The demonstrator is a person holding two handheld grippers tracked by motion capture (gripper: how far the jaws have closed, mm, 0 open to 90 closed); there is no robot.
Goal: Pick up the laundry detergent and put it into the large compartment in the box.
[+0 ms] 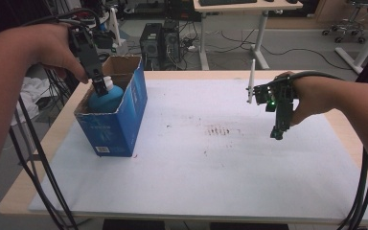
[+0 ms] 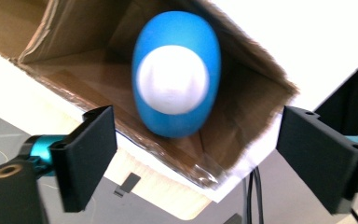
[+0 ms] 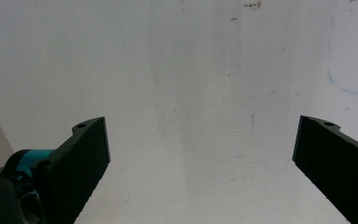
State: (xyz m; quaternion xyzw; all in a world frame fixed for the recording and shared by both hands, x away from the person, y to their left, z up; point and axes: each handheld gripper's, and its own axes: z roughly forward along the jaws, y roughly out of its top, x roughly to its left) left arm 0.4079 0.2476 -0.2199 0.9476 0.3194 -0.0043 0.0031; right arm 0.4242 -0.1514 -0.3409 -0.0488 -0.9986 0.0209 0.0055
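Left gripper [image 1: 98, 85] poised over the blue bottle [image 1: 104, 97] standing in the open cardboard box [image 1: 117, 125].

We see the bottle upright, its long axis vertical and white cap [image 2: 172, 79] pointing straight up at the left gripper [image 2: 196, 154], whose jaws stand wide apart and touch nothing, as we judge from its own view. The right gripper [image 1: 277, 135] hangs well apart over the bare white bench [image 1: 211, 163], jaws equally spread and empty. We judge the left hand the nearer, so any descent falls to it.
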